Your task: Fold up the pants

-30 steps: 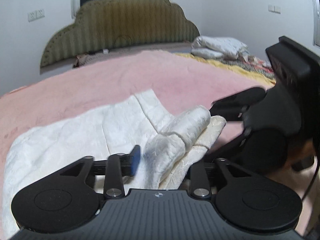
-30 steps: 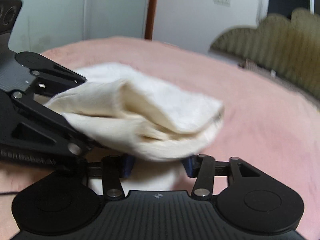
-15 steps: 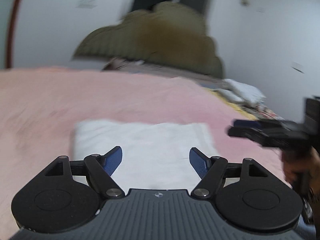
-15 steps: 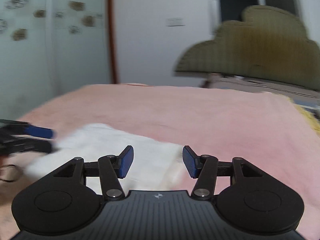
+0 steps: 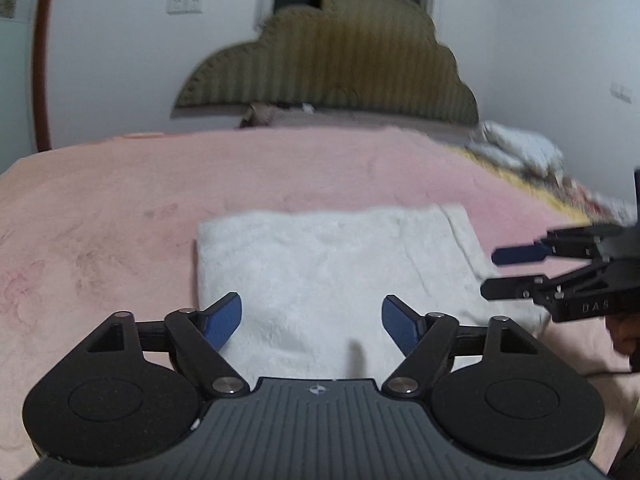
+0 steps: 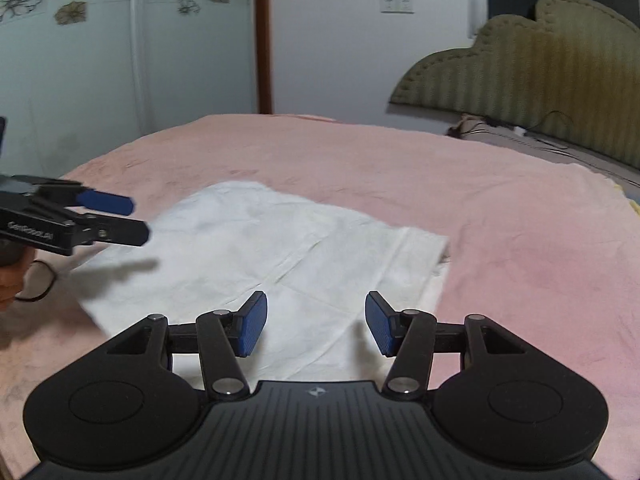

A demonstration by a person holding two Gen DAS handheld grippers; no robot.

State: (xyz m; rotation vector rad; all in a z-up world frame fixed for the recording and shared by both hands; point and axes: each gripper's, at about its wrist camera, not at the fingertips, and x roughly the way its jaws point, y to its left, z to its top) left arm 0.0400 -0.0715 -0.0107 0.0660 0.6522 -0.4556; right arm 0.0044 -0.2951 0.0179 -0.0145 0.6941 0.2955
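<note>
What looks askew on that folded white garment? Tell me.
On the folded white pants, a lower layer sticks out past the top layer along the right edge, so the edges are misaligned. The pink bedspread shows nothing odd.

This is a bedroom in a home. A wide bed under a pink fleece blanket fills both views, backed by an olive upholstered headboard with a scalloped top. Rumpled white bedding lies near the headboard on a yellow patterned cover. The plain white walls carry switch plates, and flower decals dot a pale panel beside a brown door frame.
</note>
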